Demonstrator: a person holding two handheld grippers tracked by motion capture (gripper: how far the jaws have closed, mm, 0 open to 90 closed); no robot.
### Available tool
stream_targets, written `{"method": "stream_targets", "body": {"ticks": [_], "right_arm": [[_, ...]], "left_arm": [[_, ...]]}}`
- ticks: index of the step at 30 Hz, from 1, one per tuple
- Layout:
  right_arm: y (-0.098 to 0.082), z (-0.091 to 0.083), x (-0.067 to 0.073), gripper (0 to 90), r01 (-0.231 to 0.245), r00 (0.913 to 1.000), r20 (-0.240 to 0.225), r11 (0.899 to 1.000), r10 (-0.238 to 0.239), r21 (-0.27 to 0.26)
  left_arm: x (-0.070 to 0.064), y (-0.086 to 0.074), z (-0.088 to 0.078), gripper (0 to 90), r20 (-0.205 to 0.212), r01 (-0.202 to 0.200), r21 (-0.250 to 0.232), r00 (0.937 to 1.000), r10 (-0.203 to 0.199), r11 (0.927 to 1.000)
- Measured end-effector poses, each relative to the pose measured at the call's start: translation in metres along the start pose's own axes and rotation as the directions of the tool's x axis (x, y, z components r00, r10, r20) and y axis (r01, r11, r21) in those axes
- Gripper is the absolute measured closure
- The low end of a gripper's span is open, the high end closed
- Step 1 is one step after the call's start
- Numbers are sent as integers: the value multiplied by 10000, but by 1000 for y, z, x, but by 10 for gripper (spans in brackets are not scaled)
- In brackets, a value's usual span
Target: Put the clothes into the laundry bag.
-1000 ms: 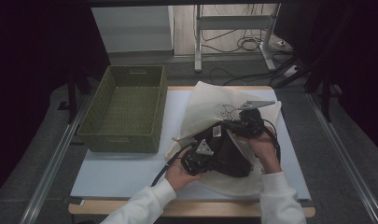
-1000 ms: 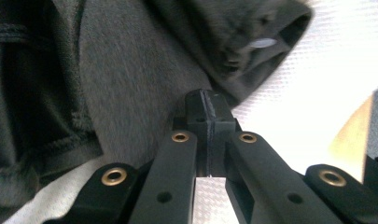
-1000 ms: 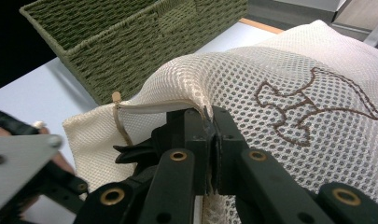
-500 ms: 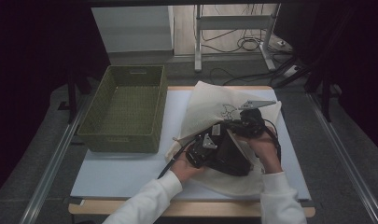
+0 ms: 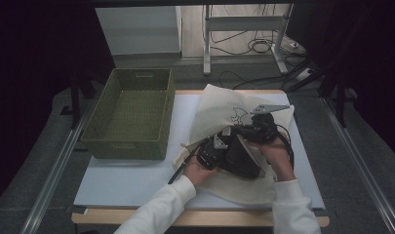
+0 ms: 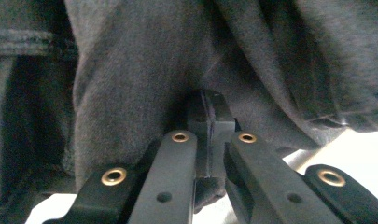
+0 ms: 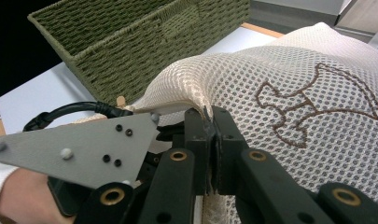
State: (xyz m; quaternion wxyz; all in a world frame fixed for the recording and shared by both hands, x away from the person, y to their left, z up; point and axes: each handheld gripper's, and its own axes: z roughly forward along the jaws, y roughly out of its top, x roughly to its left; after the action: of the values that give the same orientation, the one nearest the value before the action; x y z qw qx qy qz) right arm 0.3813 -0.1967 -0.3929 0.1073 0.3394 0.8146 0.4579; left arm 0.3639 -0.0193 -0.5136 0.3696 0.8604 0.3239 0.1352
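Mesh is the weak point here: the right gripper [image 7: 210, 140] has its jaws pinched shut on only a thin lip of the cream mesh bag [image 7: 289, 107], holding the mouth up. If that lip slides out between the pads, the opening would likely drop over the dark grey garment [image 6: 144, 79] and the stuffing would stall. The left gripper [image 6: 207, 140] is clamped on a fold of that garment, which sits at the bag's mouth near the middle of the white table [image 5: 131, 180], partly over the bag's lower layer (how much is already inside I cannot tell). A push with so small a bite could let the cloth slip free, or drag the whole bag toward the table edge. The green woven basket [image 5: 131, 114] stands well apart to the left.

In the high view both hands sit close together, the left hand [image 5: 197, 171] low and angled inward, the right hand [image 5: 278, 153] just beside it, wrist raised.
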Motion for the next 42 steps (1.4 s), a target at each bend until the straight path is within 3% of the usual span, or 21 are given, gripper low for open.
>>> {"method": "stream_targets", "body": {"ticks": [5, 11, 17, 21, 26, 29, 37, 42], "right_arm": [[0, 0, -1, 865, -14, 10000, 19, 10000, 14, -29], [-1, 0, -2, 865, -50, 10000, 51, 10000, 50, -19], [-1, 0, -3, 865, -70, 10000, 66, 10000, 70, 7], [-2, 2, -3, 865, -89, 9999, 85, 9999, 89, 48], [-2, 2, -3, 865, -76, 9999, 92, 10000, 75, 46], [-2, 1, -4, 865, -81, 9999, 76, 10000, 81, 37], [-2, 0, -5, 865, -70, 9999, 93, 10000, 69, 19], [-2, 1, -4, 865, -61, 9999, 99, 10000, 61, 24]], "left_arm": [[-2, -1, -4, 900, 118, 135, -102, 9998, -134, 9999], [-9, -7, -26, 900, 828, 88, -530, 9966, -44, 9986], [-17, -8, -61, 900, 1742, 207, -1275, 9847, 19, 9916], [-27, -1, -71, 900, 2307, 229, -1593, 9729, 147, 9870], [-36, 10, -60, 900, 2147, -169, -1556, 9754, 505, 9877], [-35, 15, -45, 900, 1705, -483, -1291, 9829, 701, 9905], [-23, 14, -15, 900, 1025, -323, -535, 9940, 377, 9980], [-18, 13, -6, 900, 828, -210, -488, 9962, 250, 9986]]}}
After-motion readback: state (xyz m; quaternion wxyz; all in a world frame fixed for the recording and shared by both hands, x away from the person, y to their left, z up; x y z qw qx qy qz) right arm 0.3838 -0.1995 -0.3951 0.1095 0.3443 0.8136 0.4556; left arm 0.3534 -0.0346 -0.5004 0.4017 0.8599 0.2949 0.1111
